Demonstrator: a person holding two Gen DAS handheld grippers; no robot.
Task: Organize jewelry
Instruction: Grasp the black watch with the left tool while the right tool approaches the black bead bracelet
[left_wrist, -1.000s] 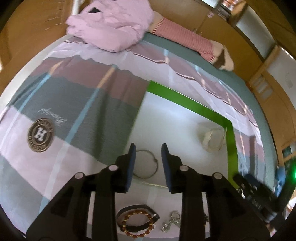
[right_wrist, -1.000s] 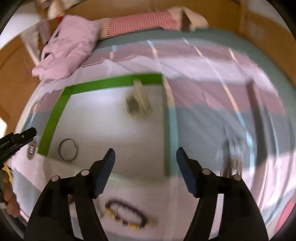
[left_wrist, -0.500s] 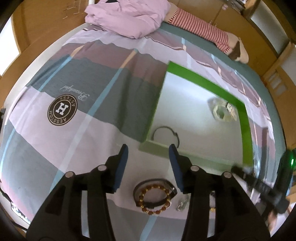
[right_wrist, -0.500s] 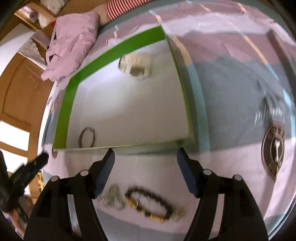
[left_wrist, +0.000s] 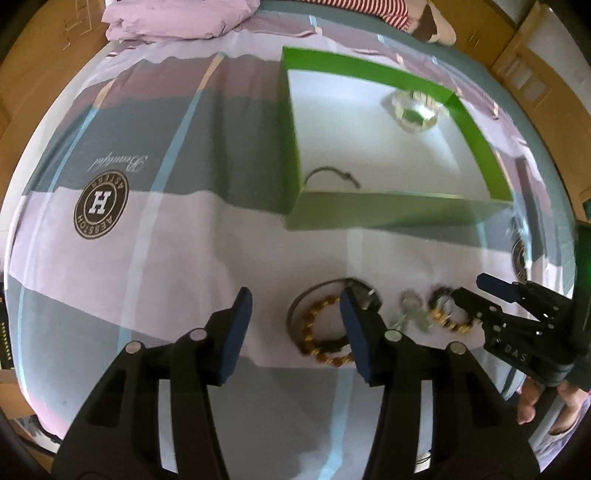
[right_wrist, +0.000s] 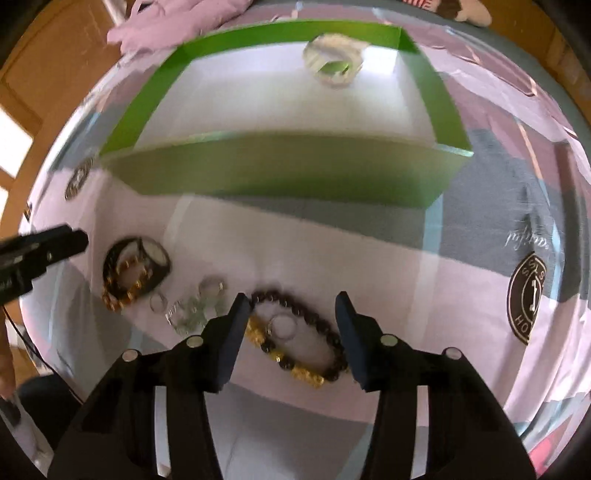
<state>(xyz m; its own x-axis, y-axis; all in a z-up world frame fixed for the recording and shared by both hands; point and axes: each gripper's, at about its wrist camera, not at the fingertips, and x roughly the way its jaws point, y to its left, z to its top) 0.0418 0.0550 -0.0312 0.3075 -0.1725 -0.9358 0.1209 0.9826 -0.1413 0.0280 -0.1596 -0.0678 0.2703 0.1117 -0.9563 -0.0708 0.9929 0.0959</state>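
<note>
A green box (left_wrist: 391, 214) with a white floor stands on the bedsheet. It holds a thin dark bangle (left_wrist: 332, 173) and a pale clear bracelet (left_wrist: 415, 114). In front of it lie a black band with a gold bead bracelet (left_wrist: 317, 332), some silver rings (left_wrist: 410, 306) and a dark bead bracelet with gold beads (right_wrist: 306, 343). My left gripper (left_wrist: 295, 301) is open and low, its right finger over the black band. My right gripper (right_wrist: 291, 314) is open and straddles the dark bead bracelet. Nothing is held.
A folded pink quilt (left_wrist: 177, 18) and a striped cushion (left_wrist: 376, 7) lie at the far end of the bed. Wooden cupboards (left_wrist: 535, 74) stand around the bed. A person's hand (left_wrist: 532, 406) holds the right gripper's handle. The green box's front wall (right_wrist: 280, 166) rises just beyond the loose jewelry.
Both grippers have drawn back from above the box and come down near the loose jewelry on the sheet. The left gripper's jaws have opened wider.
</note>
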